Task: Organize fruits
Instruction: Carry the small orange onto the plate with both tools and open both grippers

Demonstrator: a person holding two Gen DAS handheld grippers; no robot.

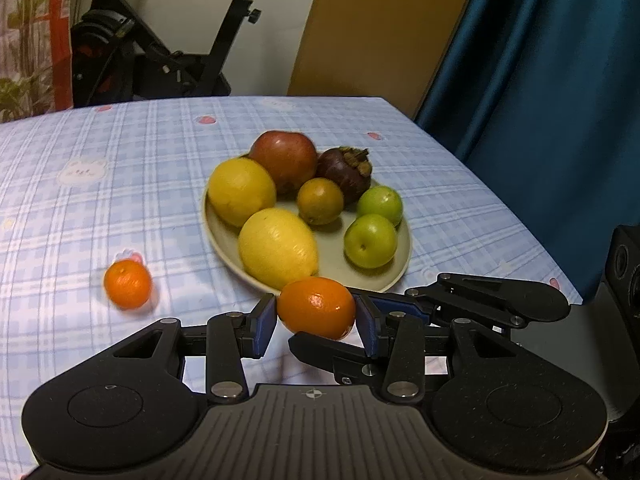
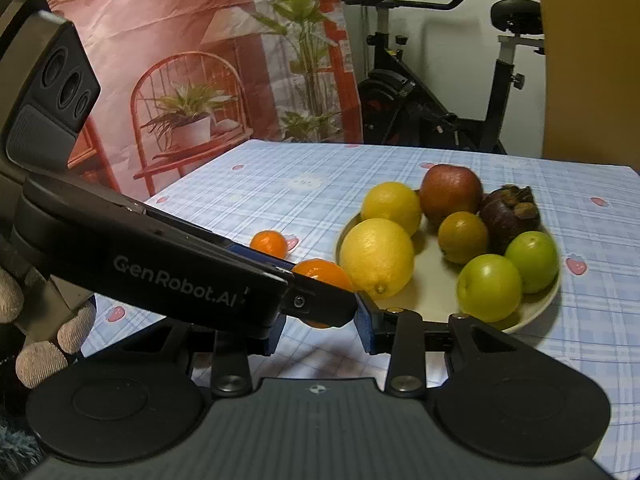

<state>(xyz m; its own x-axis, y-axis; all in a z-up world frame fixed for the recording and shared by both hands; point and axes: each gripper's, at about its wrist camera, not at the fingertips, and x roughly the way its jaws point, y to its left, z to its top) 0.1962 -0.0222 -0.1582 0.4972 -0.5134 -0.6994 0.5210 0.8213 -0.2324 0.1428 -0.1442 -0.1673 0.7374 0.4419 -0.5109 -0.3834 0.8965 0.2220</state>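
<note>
presently the left gripper (image 1: pixel 316 320) is pinching a mandarin (image 1: pixel 317 313) between its blue pads (image 1: pixel 267 322), holding it just at the near rim of the plate (image 1: pixel 394 276). whether the fruit is resting on the table (image 1: pixel 120 184) or is lifted off it cannot be told. the right gripper (image 2: pixel 320 330) is sitting close alongside, crossing in from the left gripper's right; its pads (image 2: pixel 366 326) are standing spread, and the mandarin (image 2: pixel 322 274) is showing between and beyond them, partly hidden behind the left gripper's body (image 2: pixel 180 280). whether the right pads are touching the fruit cannot be told.

the plate is lying on the checked cloth and is carrying two lemons (image 1: pixel 278 246) on its left side, a red apple (image 1: pixel 284 160) and a mangosteen (image 1: pixel 346 172) at the back, a dull orange (image 1: pixel 320 201) in the middle, and two green fruits (image 1: pixel 371 241) on the right. the fruits are sitting close together, several touching.

a second mandarin (image 1: pixel 128 284) is lying alone on the table, left of the plate and apart from it. a gloved hand (image 2: pixel 44 344) is showing at the left edge of the right wrist view, gripping the left handle.
</note>
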